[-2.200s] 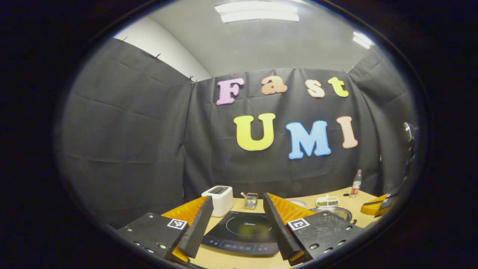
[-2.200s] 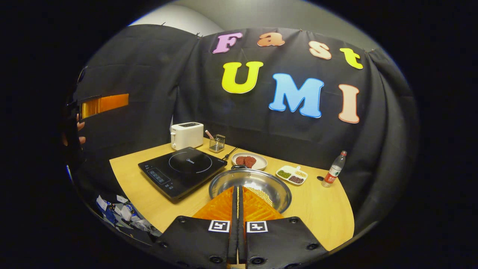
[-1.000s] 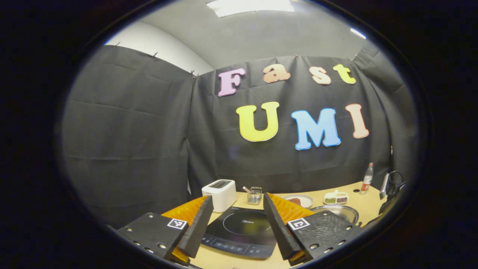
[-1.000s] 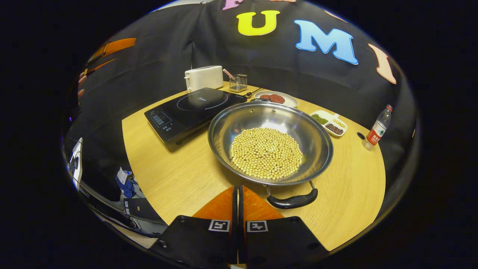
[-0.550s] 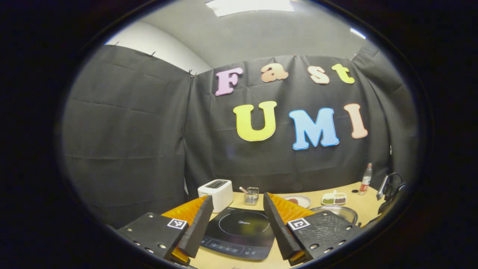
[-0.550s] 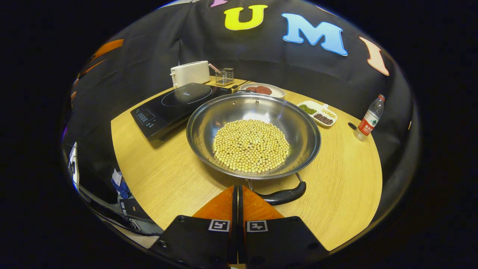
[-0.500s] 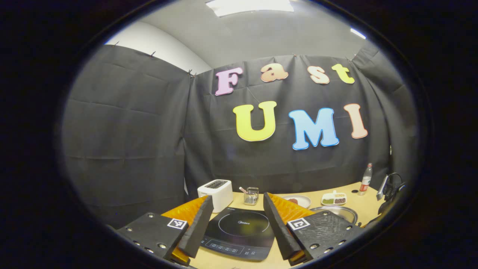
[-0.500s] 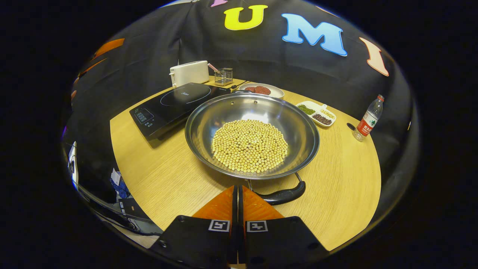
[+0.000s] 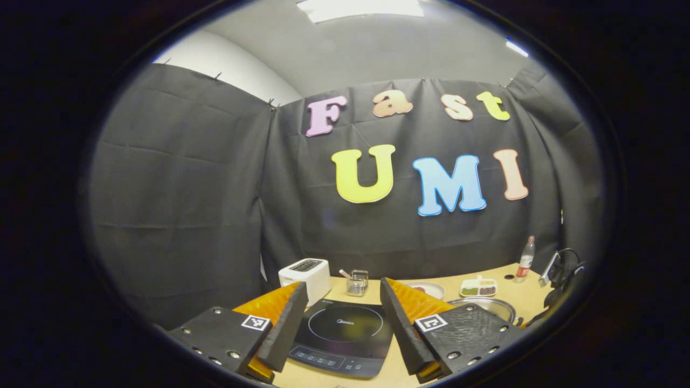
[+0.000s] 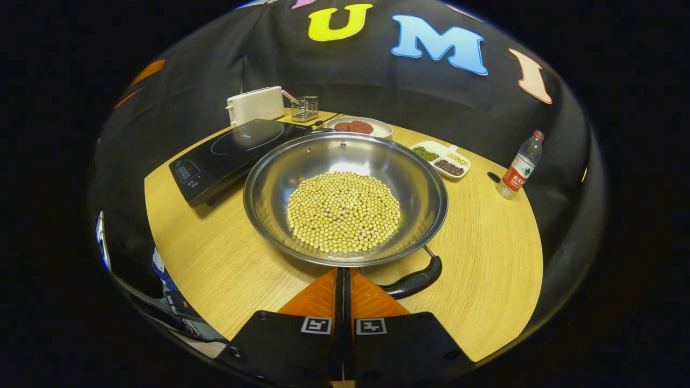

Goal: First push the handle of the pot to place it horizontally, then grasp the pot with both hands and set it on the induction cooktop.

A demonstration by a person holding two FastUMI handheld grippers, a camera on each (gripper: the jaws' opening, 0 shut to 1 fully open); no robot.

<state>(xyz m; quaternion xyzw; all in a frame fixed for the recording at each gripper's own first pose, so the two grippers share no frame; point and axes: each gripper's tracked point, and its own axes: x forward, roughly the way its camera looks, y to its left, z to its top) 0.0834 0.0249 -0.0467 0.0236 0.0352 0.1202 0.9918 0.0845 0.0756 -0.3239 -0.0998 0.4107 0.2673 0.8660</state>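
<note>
Right gripper (image 10: 343, 272) has its two orange fingers pressed flat together with nothing between them, tips right at the near rim of the wide shiny steel pot (image 10: 420, 178). The pot sits on the round light-wood table (image 10: 485, 258), just right of the black glass induction cooktop (image 10: 226, 148), and carries a flat heap of pale yellow soybeans (image 10: 343, 212). Its black curved handle (image 10: 415, 280) lies low at the near edge, just right of the fingertips (contact with the fingers can't be judged from this angle). Left gripper (image 9: 343, 315) is held up off the table with jaws spread wide and empty, the cooktop showing through the gap. Behind the cooktop: a white toaster (image 10: 255, 105) and a small wire-mesh holder (image 10: 305, 108). Past the pot: a white plate with reddish-brown patties (image 10: 358, 127), a white divided dish of mixed beans (image 10: 442, 159), and a clear plastic bottle with a red label (image 10: 518, 167) near the table's right edge.
</note>
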